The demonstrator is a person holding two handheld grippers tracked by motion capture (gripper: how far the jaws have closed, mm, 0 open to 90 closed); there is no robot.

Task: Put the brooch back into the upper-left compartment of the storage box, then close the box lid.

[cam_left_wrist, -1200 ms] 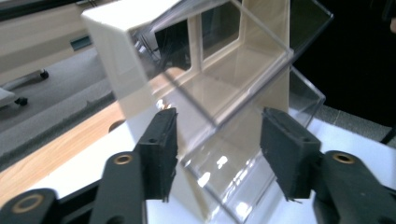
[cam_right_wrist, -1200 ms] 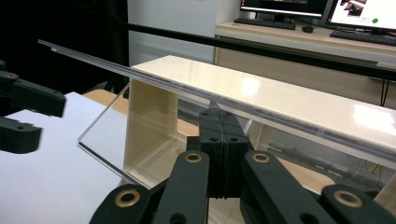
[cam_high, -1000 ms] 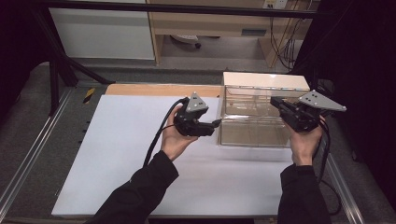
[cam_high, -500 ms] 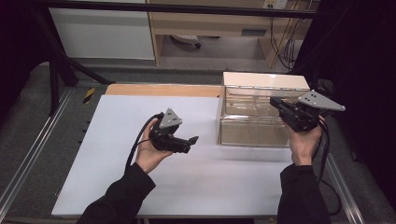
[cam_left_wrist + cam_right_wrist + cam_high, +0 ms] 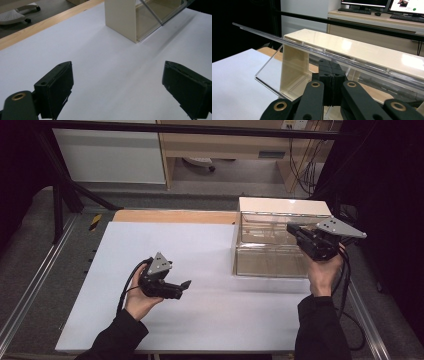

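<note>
Right gripper view shows the right gripper [image 5: 331,75] with jaws shut, apparently pinching the raised clear flap [image 5: 294,45] of the cream box [image 5: 282,207]. Left gripper [image 5: 186,285], jaws spread and empty after just opening, hovers over the white sheet [image 5: 200,245], well left of the box. Next, likely reaching into the box.

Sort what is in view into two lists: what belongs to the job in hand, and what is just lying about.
Belongs to the job:
- cream storage box
- its clear flap door, swung up
- right claw, shut, at the box front
- left claw, open, empty, jaws just opened wider, over the white table

Just lying about:
- yellow-black item left of the table
- desk behind
</note>
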